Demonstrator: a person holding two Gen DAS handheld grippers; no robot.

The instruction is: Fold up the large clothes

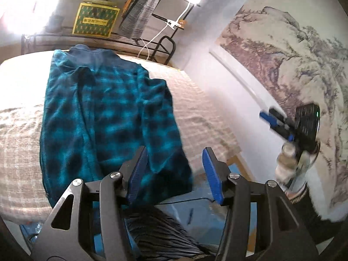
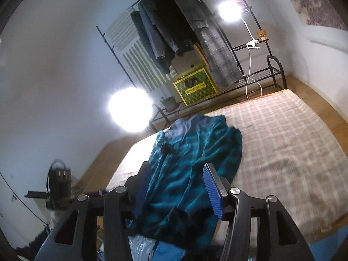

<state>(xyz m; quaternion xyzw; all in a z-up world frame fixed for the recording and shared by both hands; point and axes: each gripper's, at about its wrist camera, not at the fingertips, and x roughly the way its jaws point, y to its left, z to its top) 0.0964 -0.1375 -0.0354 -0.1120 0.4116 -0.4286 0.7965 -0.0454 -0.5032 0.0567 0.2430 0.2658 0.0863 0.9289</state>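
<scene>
Checked bed (image 2: 293, 130) bears teal robe (image 2: 191, 163); left tongs (image 1: 174, 169), right tongs (image 2: 178, 189) released, empty.

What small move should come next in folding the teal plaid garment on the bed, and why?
Probably lower both grippers to the near hem: the teal plaid garment lies lengthwise on the checked bed cover, sides already folded in, while left gripper and right gripper hang open and empty above it.

The robe (image 1: 104, 113) in the middle is teal with dark checks and a plain blue collar. Under it, the bed cover (image 2: 293, 134) has pink-and-white squares. Upper left, the box (image 1: 95, 19) is yellow with green — the gripper pads (image 1: 212, 174) are blue.
</scene>
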